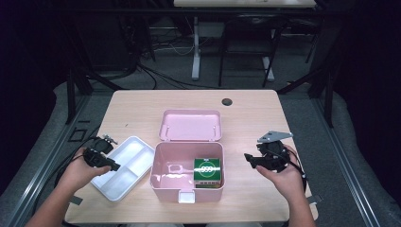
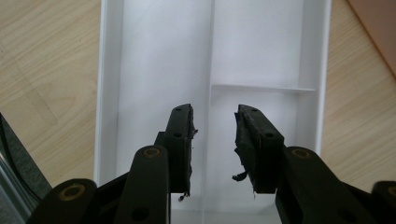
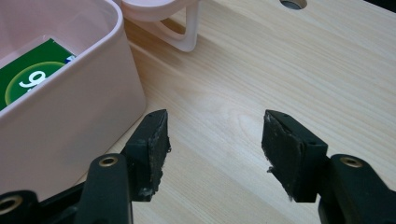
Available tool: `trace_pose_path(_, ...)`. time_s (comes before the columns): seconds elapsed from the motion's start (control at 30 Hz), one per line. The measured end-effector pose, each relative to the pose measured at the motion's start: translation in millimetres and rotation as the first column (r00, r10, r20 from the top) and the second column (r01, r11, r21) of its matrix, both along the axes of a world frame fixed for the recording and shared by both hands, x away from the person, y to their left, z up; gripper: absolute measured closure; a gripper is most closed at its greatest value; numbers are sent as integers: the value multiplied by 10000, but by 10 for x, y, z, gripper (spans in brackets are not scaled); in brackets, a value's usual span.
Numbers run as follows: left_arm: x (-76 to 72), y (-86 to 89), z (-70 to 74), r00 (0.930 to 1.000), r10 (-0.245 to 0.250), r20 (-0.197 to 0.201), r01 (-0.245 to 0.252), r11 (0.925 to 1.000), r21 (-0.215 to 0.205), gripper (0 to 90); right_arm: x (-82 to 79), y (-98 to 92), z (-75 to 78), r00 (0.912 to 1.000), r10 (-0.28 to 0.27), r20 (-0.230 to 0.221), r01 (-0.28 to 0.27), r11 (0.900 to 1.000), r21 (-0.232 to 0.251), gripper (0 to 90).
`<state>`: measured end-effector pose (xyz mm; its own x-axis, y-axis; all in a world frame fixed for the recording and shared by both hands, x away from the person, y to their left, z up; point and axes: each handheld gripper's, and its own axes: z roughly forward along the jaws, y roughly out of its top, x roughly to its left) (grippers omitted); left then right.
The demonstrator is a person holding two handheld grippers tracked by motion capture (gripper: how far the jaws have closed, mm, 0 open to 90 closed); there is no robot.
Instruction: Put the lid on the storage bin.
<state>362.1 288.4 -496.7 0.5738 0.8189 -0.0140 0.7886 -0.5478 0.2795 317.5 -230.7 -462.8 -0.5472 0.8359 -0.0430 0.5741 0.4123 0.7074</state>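
My left gripper (image 2: pixel 214 140) hangs parted and empty over the white divided tray (image 1: pixel 124 172); my right gripper (image 3: pixel 215 149), gaping, waits beside the pink box (image 1: pixel 187 177). Inside, the green carton (image 1: pixel 207 172) looks light, stiff; I'd pinch its flat sides.

A: The green printed carton (image 3: pixel 32 77) in the right gripper view?
B: Mostly hidden behind the pink plastic box's wall (image 3: pixel 79 116); its white lettering is cut short.
A: And the white divided plastic tray (image 2: pixel 261 51)?
B: Its far end runs off the left gripper view's top edge.
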Motion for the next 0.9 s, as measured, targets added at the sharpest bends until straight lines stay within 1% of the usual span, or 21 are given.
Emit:
trace_pose_path(0.1,50,-29,-58,9994,-110,-326,121,9994,333,693,-2,-11,-1,9999,32,-108,-32,10000,-42,406)
trace_pose_path(0.13,67,-37,-78,9991,-128,-392,144,9990,415,703,1,-11,-10,10000,40,-67,-40,10000,26,407)
trace_pose_path(0.23,114,-52,-121,9983,-111,-579,145,9982,577,712,0,-15,-17,10000,-6,-46,6,10000,20,407)
trace_pose_path(0.27,142,-58,-151,9974,-126,-707,175,9975,685,714,-2,-18,-15,10000,7,-83,-7,10000,6,406)
trace_pose_path(0.3,142,-58,-151,9974,-126,-707,175,9975,685,723,-2,-18,-15,10000,7,-83,-7,10000,6,406)
trace_pose_path(0.33,156,-61,-162,9969,-139,-777,201,9966,797,723,-1,-26,-16,10000,48,-86,-47,10000,72,406)
trace_pose_path(0.4,182,-65,-182,9962,-127,-866,203,9959,884,729,1,-34,-16,10000,-2,-80,3,10000,98,406)
trace_pose_path(0.5,210,-81,-215,9955,-136,-933,216,9961,851,740,-3,-40,-12,10000,-19,-79,20,9999,152,407)
trace_pose_path(0.6,234,-106,-248,9942,-190,-1063,288,9955,906,743,-4,-39,-11,10000,4,-81,-2,9999,169,406)
trace_pose_path(0.87,290,-163,-303,9929,-197,-1173,317,9944,1013,772,0,-29,-19,10000,23,-50,-22,9999,126,406)
trace_pose_path(0.9,297,-171,-309,9920,-202,-1244,331,9942,1028,774,1,-29,-20,9999,65,-91,-63,9999,133,406)
